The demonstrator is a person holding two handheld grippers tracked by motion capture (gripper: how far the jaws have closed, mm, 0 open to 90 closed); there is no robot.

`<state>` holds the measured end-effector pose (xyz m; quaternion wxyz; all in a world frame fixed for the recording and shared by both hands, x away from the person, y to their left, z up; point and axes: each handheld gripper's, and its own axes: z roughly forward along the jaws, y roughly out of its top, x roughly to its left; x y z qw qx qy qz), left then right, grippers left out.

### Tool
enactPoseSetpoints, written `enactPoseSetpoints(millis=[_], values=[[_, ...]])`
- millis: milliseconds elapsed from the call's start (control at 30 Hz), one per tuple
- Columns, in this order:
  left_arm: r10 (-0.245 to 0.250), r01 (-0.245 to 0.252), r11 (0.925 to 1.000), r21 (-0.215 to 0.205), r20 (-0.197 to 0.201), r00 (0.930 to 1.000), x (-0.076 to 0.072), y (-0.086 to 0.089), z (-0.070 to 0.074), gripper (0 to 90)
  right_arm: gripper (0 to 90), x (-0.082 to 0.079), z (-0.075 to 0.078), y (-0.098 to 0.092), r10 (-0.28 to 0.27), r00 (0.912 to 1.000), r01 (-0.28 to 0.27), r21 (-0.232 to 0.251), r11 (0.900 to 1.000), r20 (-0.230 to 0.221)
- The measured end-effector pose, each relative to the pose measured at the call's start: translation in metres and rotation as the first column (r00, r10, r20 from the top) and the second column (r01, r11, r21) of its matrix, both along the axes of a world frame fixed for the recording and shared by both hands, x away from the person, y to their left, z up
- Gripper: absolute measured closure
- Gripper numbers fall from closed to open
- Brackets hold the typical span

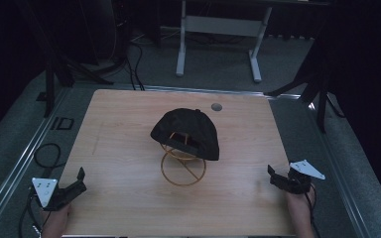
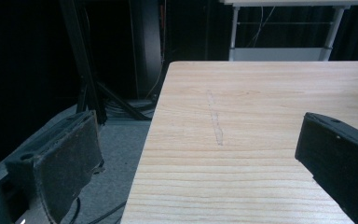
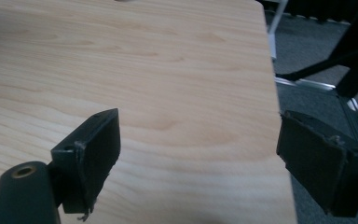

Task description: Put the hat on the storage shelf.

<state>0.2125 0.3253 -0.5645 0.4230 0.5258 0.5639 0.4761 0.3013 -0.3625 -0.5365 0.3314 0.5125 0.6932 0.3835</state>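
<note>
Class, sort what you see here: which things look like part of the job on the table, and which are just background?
Likely part of the job:
black cap
wire stand under it
left hand-held gripper, open
right hand-held gripper, open

Just background:
white desk frame beyond the table
cables on the floor

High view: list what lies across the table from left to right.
Left tongs → gold wire stand with the black cap resting on it → right tongs.
</note>
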Motion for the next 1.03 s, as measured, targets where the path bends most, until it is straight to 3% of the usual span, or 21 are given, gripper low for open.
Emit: enactPoseSetpoints(millis=[267, 467, 700, 767, 1033], values=[[0.000, 0.000, 1.0000, 0.001, 0.000, 1.0000, 0.000, 0.000, 0.000, 0.6, 13.3, -0.012, -0.010, -0.015, -0.049, 0.9987, 0.049, 0.020, 0.999, -0.015], [-0.002, 0.002, 1.0000, 0.000, 0.002, 1.0000, 0.000, 0.000, 0.000, 0.6, 13.3, -0.020, -0.015, -0.023, -0.080, 0.9966, 0.080, 0.010, 0.997, -0.021], [-0.001, 0.001, 1.0000, 0.001, 0.002, 1.0000, 0.000, 0.000, 0.000, 0.6, 13.3, -0.029, -0.018, -0.037, -0.131, 0.9914, 0.131, 0.040, 0.991, 0.002], [-0.001, 0.001, 1.0000, 0.000, 0.001, 1.0000, 0.000, 0.000, 0.000, 0.6, 13.4, -0.030, -0.018, -0.039, -0.142, 0.9897, 0.141, 0.056, 0.988, 0.014], [-0.002, 0.002, 1.0000, -0.002, -0.001, 1.0000, 0.000, 0.000, 0.000, 0.6, 13.7, -0.030, -0.018, -0.038, -0.156, 0.9877, 0.155, 0.045, 0.987, 0.012]])
